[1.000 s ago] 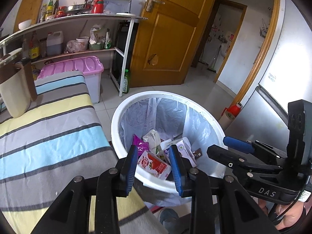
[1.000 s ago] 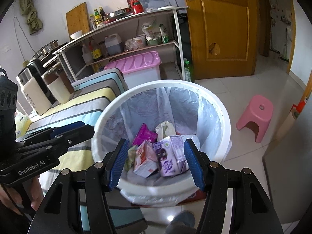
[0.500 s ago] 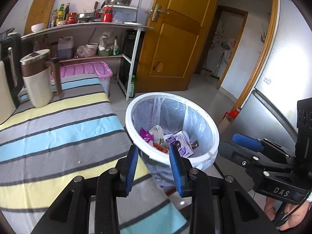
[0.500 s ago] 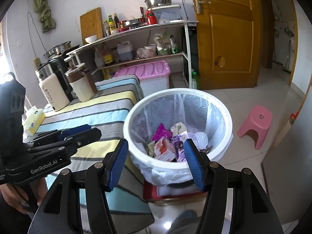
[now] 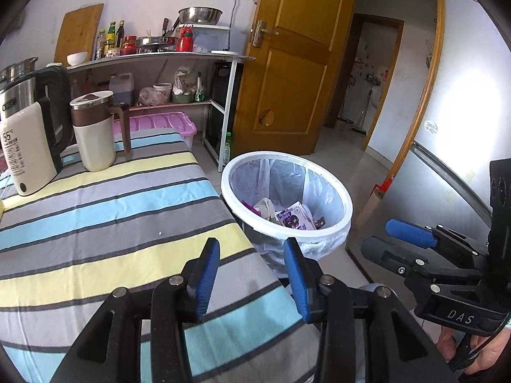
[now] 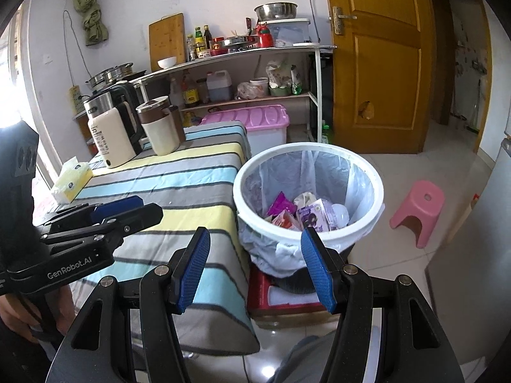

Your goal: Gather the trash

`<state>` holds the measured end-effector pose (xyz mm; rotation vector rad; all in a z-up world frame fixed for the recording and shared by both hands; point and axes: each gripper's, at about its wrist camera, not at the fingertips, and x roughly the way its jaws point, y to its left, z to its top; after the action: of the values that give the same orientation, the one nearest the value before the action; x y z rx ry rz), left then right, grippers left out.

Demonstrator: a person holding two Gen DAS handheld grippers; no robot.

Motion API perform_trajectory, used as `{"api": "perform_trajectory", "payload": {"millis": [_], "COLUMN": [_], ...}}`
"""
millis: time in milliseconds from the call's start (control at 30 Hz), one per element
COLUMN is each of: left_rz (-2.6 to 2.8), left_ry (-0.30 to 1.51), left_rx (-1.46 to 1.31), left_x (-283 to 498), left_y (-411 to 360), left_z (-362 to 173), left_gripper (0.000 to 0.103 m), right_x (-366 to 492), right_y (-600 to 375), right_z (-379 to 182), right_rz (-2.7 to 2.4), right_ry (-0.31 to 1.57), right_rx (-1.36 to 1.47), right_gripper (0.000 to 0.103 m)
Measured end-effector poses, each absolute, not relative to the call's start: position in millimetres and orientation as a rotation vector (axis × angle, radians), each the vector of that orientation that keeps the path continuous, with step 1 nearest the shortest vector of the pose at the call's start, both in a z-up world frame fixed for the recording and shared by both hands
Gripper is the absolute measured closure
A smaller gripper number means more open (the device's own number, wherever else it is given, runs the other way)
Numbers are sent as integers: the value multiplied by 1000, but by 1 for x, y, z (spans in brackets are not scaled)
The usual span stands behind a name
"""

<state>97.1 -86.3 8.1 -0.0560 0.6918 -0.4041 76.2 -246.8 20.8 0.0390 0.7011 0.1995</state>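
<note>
Here, a table draped in a soft striped cloth (image 6: 179, 188), bands of grey, pale blue and yellow. On its far end, a cream kettle (image 6: 111, 134) with glossy black handle beside a cream jug (image 6: 161, 134) with brown collar; at the left edge, a yellow tissue pack (image 6: 72, 180). Behind, a steel shelf (image 6: 242, 52) crowded with bottles and bowls, a pink lidded box (image 6: 252, 119), a wooden door (image 6: 380, 60). On the tiled floor, a pink plastic stool (image 6: 420, 210). Just beside the table's corner, a round white bin (image 6: 308, 188) lined with thin crinkled plastic, holding the trash (image 6: 303, 215): purple wrapper, cartons. Left gripper (image 5: 252, 279) opening, nothing between the blue ribbed pads. Right gripper (image 6: 255, 269) spread wide, empty too.
</note>
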Motion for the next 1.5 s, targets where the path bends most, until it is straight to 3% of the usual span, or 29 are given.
{"api": "perform_trajectory", "payload": {"millis": [1500], "left_rz": [-332], "left_ry": [662], "left_rx": [-36], "left_x": [54], "left_y": [-76], "left_z": [14], "left_gripper": [61], "right_x": [41], "right_y": [-248], "right_z": [34], "right_rz": [199], "right_ry": [647], "right_rx": [31], "right_gripper": [43]}}
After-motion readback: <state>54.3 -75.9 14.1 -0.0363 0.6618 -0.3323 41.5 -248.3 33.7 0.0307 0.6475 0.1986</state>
